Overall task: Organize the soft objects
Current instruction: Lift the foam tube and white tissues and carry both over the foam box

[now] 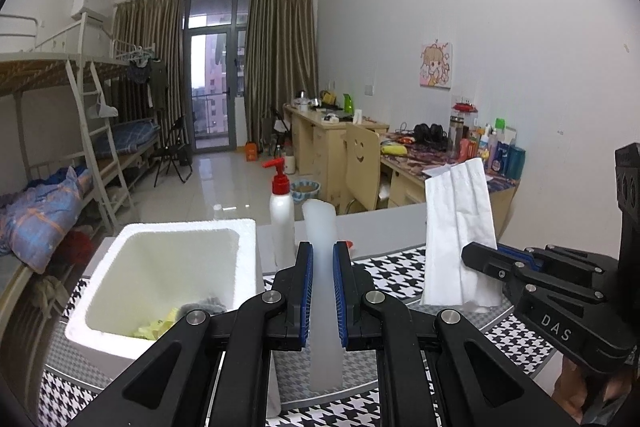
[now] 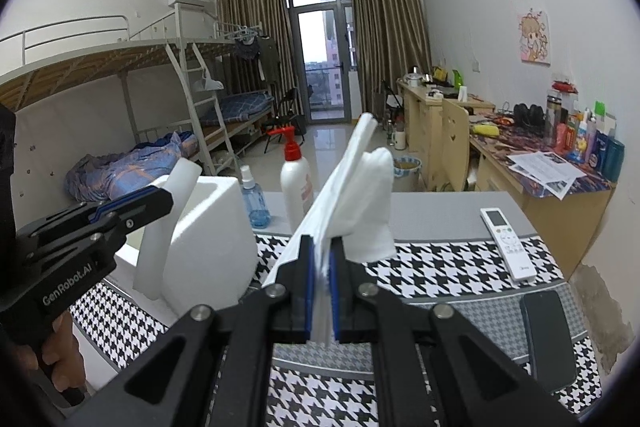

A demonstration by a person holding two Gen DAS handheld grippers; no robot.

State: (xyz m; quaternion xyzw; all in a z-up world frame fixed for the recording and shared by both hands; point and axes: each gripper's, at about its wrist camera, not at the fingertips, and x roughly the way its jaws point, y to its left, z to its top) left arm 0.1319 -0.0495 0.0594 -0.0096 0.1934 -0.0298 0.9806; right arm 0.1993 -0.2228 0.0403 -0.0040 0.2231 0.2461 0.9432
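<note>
Both grippers are loaded and up off the table. The left gripper [image 1: 323, 291] has its jaws clamped on a translucent white foam strip [image 1: 320, 227], standing upright just right of the white foam box [image 1: 120, 267]. Over on the right, the right gripper [image 2: 323, 291] has its jaws pinched tight on a folded white tissue [image 2: 352, 195], which fans out above the blue pads, one flap drooping to the right.

The box already holds something yellow [image 1: 156, 327] and a grey bit [image 1: 204, 305] in its near corner, so I'd guess both pieces are headed in there.

What could go wrong? The red-capped pump bottle [image 1: 282, 211] stands just beyond the box's right wall, close to the strip; a swing left could topple it. The blue spray bottle [image 2: 254, 203] sits beside it, equally exposed. The tissue is held only by its lower edge, so it may flop against the rim and hang outside. The two grippers are near each other, too: crowding one opening could knock them together on the checked cloth [image 2: 440, 267].
</note>
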